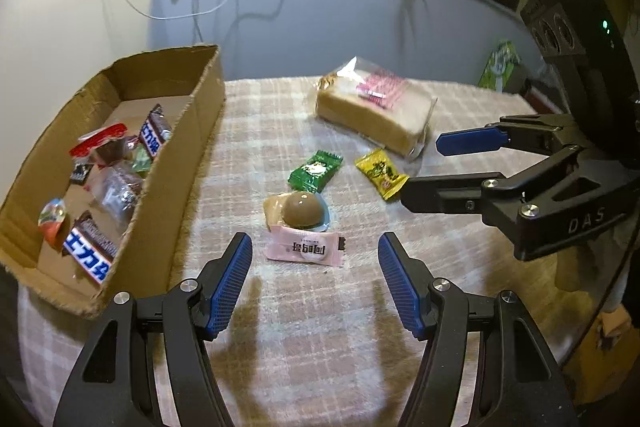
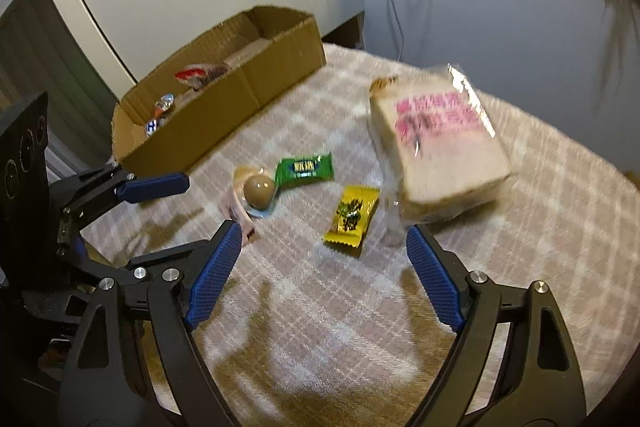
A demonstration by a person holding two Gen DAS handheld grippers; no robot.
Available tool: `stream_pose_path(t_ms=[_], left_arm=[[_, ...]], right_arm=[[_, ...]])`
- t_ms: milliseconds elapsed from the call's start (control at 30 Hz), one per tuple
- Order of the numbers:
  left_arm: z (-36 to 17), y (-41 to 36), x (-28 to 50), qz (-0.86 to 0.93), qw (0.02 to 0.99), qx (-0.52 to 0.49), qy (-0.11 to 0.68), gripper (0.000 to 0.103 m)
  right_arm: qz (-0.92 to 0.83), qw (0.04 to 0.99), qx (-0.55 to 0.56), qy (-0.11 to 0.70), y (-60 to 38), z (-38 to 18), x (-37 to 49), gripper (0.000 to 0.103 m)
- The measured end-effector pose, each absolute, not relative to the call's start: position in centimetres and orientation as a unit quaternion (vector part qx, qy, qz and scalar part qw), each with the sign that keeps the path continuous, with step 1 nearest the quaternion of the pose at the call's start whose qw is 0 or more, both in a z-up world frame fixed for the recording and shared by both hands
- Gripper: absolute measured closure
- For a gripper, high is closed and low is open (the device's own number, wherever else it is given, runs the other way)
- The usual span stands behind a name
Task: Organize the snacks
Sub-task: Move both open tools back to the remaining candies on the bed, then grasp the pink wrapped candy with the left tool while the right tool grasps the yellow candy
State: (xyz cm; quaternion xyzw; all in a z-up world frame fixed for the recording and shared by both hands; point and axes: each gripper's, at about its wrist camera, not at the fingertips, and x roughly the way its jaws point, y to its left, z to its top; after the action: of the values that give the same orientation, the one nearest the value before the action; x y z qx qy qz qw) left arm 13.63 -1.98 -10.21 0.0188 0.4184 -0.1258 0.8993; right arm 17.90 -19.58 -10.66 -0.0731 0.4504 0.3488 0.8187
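Our two grippers hover over loose snacks beside a half-filled box [image 1: 120, 131].
Left gripper [image 1: 315, 283] and right gripper [image 2: 324, 279], jaws released and empty, aim toward the pink packet [image 1: 306, 250] and yellow packet [image 2: 352, 215] at twelve o'clock, ready for boxing.

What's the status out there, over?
Left gripper, right gripper open, empty. Five snacks outside cardboard box. Nothing in the way.

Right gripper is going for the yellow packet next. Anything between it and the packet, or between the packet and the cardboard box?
Nothing sits between the open right gripper and the yellow packet; only bare tablecloth. Toward the cardboard box, the green packet and the round chocolate snack lie on the cloth in the direct line, and the left gripper hovers nearby.
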Motion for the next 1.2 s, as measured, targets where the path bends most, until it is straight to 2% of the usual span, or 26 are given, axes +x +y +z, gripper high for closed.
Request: stream_pose_path(t_ms=[100, 533, 767, 867, 933, 1067, 1133, 1167, 1200], left_arm=[[-10.7, -2.3, 14.1, -0.127, 0.896, 0.036, 0.424, 0.038], [-12.7, -2.3, 15.7, -0.139, 0.882, 0.052, 0.447, 0.040], [-13.0, -2.3, 16.0, -0.141, 0.881, 0.053, 0.448, 0.053], [-12.9, -2.3, 15.8, -0.139, 0.883, 0.054, 0.445, 0.059], [-12.9, -2.2, 15.7, -0.138, 0.884, 0.055, 0.444, 0.062], [-12.8, -2.0, 15.5, -0.135, 0.886, 0.055, 0.441, 0.070], [-12.7, -1.9, 15.3, -0.132, 0.887, 0.054, 0.439, 0.075], [-12.7, -1.8, 15.3, -0.131, 0.888, 0.054, 0.438, 0.082], [-12.7, -1.8, 15.2, -0.129, 0.889, 0.056, 0.436, 0.093]], right_arm=[[0.352, 0.812, -0.066, 0.461, -19.5, -11.4, 18.4, 0.024], [0.336, 0.797, -0.056, 0.498, -18.0, -13.7, 20.5, 0.038], [0.315, 0.806, -0.089, 0.494, -16.3, -13.8, 20.5, 0.039], [0.306, 0.809, -0.106, 0.490, -15.6, -13.8, 20.3, 0.044], [0.300, 0.811, -0.121, 0.486, -15.2, -13.9, 20.1, 0.052], [0.293, 0.815, -0.141, 0.479, -14.9, -13.8, 19.9, 0.077], [0.293, 0.815, -0.141, 0.479, -15.0, -13.8, 19.9, 0.080], [0.294, 0.815, -0.140, 0.479, -15.0, -13.8, 19.9, 0.080], [0.296, 0.814, -0.139, 0.479, -15.1, -13.8, 19.9, 0.080]])
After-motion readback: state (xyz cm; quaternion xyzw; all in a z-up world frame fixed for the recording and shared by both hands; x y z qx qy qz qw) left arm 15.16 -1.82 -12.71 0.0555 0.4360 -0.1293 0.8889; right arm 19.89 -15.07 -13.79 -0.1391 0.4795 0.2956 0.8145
